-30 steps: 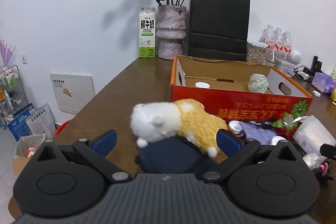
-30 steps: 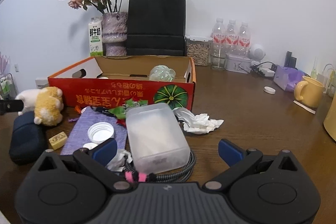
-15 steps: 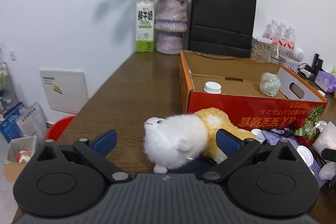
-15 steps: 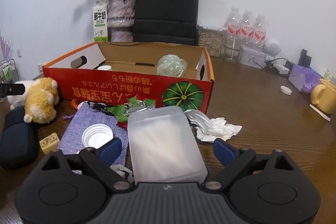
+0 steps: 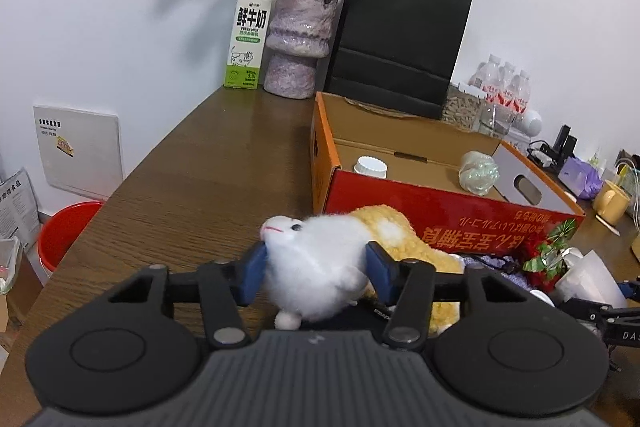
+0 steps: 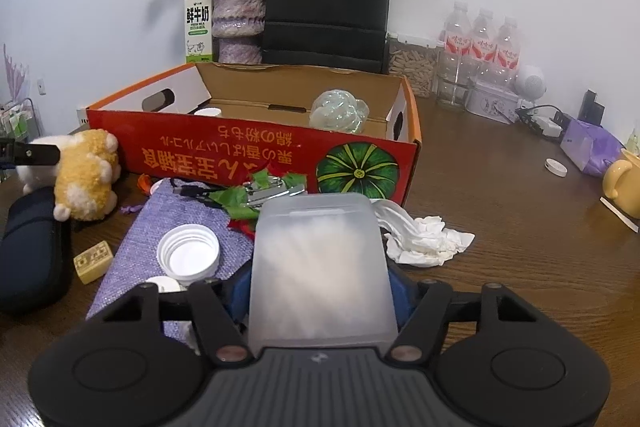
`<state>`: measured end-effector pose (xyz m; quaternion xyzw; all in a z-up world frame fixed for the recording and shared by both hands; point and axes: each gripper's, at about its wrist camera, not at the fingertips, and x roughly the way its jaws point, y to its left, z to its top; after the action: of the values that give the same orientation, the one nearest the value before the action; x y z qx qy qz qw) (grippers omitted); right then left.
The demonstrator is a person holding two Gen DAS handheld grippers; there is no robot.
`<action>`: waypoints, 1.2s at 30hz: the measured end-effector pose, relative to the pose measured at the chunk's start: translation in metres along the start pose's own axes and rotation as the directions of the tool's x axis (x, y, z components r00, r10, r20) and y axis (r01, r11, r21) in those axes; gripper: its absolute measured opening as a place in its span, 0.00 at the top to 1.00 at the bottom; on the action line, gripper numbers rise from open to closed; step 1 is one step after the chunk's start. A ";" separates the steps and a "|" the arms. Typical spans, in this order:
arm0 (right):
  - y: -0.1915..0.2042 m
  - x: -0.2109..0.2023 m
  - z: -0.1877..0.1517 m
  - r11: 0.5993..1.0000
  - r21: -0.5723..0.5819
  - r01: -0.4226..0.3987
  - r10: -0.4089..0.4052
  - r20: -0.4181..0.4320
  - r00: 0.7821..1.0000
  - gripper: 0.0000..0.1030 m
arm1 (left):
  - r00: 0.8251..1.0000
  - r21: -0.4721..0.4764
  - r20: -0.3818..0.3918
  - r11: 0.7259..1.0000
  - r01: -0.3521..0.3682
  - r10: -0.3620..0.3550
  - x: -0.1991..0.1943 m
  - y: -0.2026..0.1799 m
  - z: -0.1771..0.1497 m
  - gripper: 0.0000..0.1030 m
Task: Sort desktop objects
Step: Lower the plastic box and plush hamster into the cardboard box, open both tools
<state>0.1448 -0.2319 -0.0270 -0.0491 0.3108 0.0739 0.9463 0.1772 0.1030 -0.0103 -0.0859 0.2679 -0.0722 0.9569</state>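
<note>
Plush hamster [image 5: 320, 267] is clamped at its white head by left gripper [image 5: 316, 267]. Frosted plastic box [image 6: 320, 267] is gripped between both pads of right gripper [image 6: 320, 291].

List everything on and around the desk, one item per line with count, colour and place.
plush toy: 1, white and yellow, between the left jaws
plastic box: 1, translucent white, between the right jaws
cardboard box: 1, red and orange, desk centre
dark case: 1, navy, under the plush toy
bottle cap: 1, white, on purple cloth
tissue: 1, white, right of the plastic box
milk carton: 1, white-green, by the wall
vase: 1, purple, beside the carton
paper bag: 1, black, behind the cardboard box
water bottles: 3, clear, back right
mug: 1, yellow, far right
left gripper: closed on the plush toy
right gripper: closed on the plastic box
</note>
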 end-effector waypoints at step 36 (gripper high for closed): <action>-0.013 -0.042 0.089 0.999 0.044 -0.013 0.001 0.259 0.966 0.38 | 0.966 0.043 0.249 0.997 0.060 -0.068 -0.015 -0.087 0.083 0.57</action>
<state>0.1651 -0.2370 0.0696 -0.0163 0.1864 0.0759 0.9794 0.2000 0.0316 0.0844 -0.0859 0.1406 -0.0964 0.9816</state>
